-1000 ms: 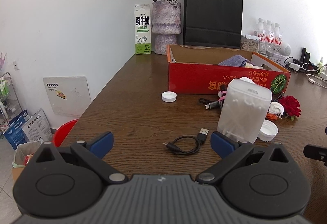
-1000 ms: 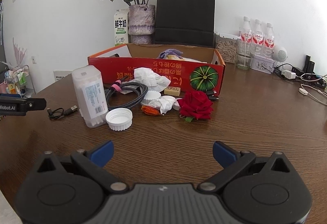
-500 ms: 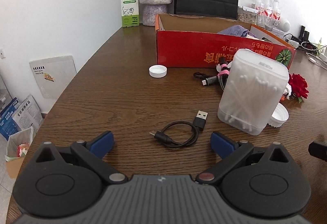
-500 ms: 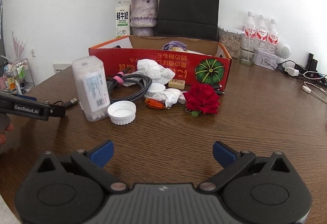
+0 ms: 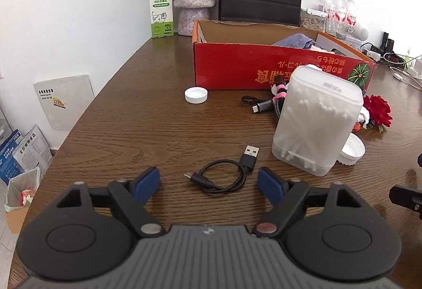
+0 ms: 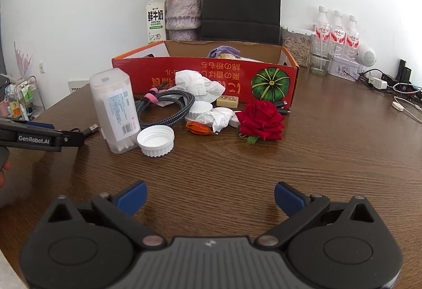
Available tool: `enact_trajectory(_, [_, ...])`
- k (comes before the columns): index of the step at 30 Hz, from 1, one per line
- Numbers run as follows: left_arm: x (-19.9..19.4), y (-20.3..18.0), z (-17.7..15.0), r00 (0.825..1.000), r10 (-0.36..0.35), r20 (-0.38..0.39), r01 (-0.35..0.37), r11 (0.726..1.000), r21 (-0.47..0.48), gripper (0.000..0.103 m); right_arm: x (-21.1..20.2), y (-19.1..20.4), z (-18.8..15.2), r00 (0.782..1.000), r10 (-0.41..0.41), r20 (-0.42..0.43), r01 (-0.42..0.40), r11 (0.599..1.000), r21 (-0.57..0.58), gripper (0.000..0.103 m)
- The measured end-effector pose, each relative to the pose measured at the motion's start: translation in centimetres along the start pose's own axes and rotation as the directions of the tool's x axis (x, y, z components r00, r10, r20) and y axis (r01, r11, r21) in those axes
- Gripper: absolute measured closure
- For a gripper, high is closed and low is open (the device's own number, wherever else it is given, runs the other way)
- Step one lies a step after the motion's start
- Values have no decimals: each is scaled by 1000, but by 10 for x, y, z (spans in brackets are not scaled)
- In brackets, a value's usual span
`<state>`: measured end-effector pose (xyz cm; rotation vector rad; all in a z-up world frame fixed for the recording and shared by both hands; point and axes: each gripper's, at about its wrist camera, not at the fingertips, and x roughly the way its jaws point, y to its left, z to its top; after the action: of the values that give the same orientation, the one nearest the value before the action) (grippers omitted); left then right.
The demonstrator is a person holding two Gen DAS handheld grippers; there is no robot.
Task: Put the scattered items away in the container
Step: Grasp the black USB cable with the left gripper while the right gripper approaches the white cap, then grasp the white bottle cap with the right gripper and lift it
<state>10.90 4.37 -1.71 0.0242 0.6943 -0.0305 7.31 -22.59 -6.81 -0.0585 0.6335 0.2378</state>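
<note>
The step in hand looks like picking up the short black cable (image 5: 221, 178), which lies coiled on the table (image 5: 147, 125) just in front of the left hand-held gripper (image 5: 208, 182). Its jaws are closing, with the coil between the two blue pads (image 5: 147, 183) but not yet touched by either, so nothing is grasped so far. The cable's plug end points toward the clear tub of cotton swabs (image 5: 316, 120), which stands close beside it, so the closing pads need to stay clear of that tub. The right hand-held gripper (image 6: 210, 196) hovers over bare table with its jaws spread wide and nothing in them. Ahead of it lie a white lid (image 6: 156, 140), a braided cable (image 6: 166, 107), crumpled tissue (image 6: 199, 84) and a red rose (image 6: 262, 117). The red cardboard box (image 5: 237, 67), the container for all this, sits further back on the table with some cloth already inside. The next move probably calls for pinching the thin coil low against the table, lifting it, and carrying it over the box's near wall.
</note>
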Motion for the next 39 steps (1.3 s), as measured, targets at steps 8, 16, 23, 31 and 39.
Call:
enact_trajectory(8, [-4, -3, 1, 1000, -3, 20, 3, 1000, -10, 57, 1, 1, 1, 1000, 3, -4, -3, 1000, -6, 0])
enact_trajectory(16, [-8, 3, 2, 999, -15, 34, 17, 999, -42, 60, 9, 13, 14, 999, 40, 2, -40, 998, -47, 0])
enact_trajectory(23, [-14, 10, 4, 998, -16, 61, 20, 998, -61, 60, 21, 22, 34, 999, 47, -3, -47, 996, -76, 3])
enact_trajectory(31, [-15, 13, 2, 998, -23, 67, 28, 997, -76, 60, 45, 33, 48, 998, 52, -33, -56, 993, -107, 7])
enact_trajectory(39, [-16, 14, -1, 997, -33, 72, 38, 996, -81, 60, 49, 37, 48, 992, 116, -55, -121, 987, -106, 65])
